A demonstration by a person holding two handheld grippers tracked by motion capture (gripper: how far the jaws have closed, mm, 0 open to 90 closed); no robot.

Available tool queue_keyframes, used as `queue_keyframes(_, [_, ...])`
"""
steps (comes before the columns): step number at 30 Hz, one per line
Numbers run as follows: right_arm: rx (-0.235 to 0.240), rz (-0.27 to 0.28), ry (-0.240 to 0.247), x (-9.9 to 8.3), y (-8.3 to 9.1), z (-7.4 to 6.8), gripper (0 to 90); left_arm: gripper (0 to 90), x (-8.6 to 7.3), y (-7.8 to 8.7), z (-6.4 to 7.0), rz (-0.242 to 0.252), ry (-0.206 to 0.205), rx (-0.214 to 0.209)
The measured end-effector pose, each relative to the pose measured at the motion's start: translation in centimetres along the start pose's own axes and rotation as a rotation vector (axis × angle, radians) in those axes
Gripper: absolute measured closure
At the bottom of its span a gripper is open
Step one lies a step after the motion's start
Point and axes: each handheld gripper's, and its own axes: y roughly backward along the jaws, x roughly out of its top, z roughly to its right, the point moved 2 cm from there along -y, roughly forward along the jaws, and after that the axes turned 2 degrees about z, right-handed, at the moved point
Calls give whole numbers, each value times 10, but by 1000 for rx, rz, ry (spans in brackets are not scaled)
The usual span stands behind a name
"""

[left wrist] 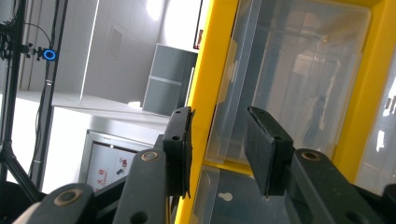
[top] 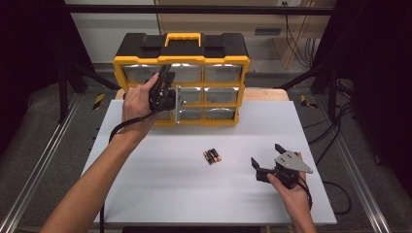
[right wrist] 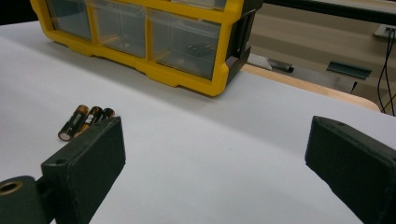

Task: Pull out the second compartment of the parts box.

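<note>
A yellow and black drawer organiser with clear drawers stands at the far middle of the white table. My left gripper is raised against its left column, jaws pointing at the top-left drawer. In the left gripper view the left gripper is open, its jaws straddling a clear drawer front beside a yellow frame bar. Three batteries lie together mid-table. My right gripper rests open to their right; in the right gripper view the right gripper is empty, with the batteries ahead on the left.
The organiser fills the table's far edge, and a lower drawer holds small dark items. A wooden board shows behind the white table. Black frame posts and cables flank the table.
</note>
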Motion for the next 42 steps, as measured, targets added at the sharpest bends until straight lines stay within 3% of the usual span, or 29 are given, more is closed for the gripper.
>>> queue_keyframes(16, [3,-6,0,-1,0,0,53,636,-3,-5,4,-8,-10,-10])
queue_keyframes(21, [4,-9,2,-1,-1,0,53,651,-4,-7,6,0,-39,4])
queue_keyframes(42, [8,-15,-1,-2,-1,-1,53,711,-6,-13,8,7,-38,-14])
